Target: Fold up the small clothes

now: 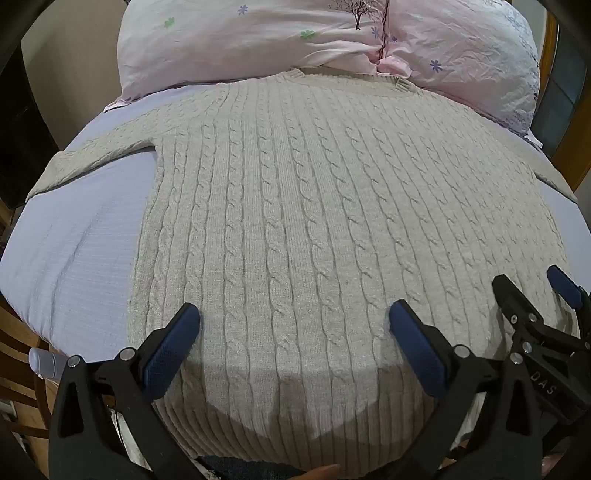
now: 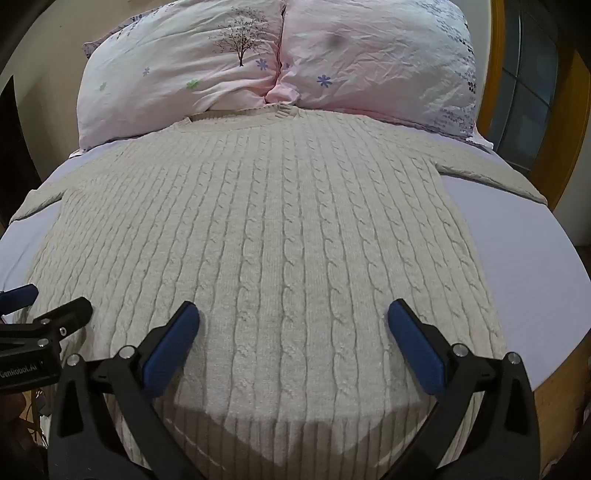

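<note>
A beige cable-knit sweater point(image 1: 295, 206) lies flat and spread out on the bed, collar at the far end against the pillows, both sleeves stretched out sideways; it also shows in the right wrist view point(image 2: 280, 229). My left gripper point(image 1: 293, 323) is open and empty above the sweater's lower part near the hem. My right gripper point(image 2: 293, 321) is open and empty above the hem too, to the right of the left one. The right gripper also shows at the right edge of the left wrist view point(image 1: 532, 291), and the left gripper at the left edge of the right wrist view point(image 2: 51, 299).
The bed has a pale lilac sheet point(image 1: 74, 251), also seen in the right wrist view point(image 2: 517, 251). Two pink flowered pillows point(image 1: 280, 33) point(image 2: 373, 62) lie at the head. A wooden frame and window point(image 2: 532, 110) stand at the right. A small plastic bottle point(image 1: 44, 363) sits at the lower left.
</note>
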Demonstrator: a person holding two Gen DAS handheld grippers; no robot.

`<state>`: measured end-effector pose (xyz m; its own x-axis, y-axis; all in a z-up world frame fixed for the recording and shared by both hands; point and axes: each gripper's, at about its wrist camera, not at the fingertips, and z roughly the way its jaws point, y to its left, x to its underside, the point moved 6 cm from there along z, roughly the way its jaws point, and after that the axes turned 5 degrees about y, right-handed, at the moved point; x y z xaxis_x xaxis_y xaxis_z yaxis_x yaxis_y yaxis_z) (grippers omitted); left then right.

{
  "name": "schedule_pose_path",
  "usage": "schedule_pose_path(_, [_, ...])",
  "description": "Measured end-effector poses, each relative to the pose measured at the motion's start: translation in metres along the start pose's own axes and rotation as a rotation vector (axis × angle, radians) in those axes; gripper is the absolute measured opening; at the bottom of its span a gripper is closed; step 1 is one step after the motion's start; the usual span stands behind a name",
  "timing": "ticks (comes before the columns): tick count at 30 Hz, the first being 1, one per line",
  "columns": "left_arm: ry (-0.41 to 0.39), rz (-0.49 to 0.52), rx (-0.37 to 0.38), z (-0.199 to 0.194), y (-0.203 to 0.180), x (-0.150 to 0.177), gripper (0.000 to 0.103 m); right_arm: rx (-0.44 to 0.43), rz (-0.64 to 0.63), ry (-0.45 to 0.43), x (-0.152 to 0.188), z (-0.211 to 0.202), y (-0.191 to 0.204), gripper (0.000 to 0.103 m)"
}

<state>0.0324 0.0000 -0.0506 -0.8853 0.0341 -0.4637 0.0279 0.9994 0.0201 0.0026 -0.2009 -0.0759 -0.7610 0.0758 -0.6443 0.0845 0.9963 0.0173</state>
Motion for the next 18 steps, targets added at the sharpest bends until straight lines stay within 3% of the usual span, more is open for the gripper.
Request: schedule_pose_path(18, [0.002, -0.001, 0.001, 0.0001, 0.0000, 0.0001, 0.102, 0.001, 0.000, 0.000, 0.0009, 0.0005, -0.0004, 0.101])
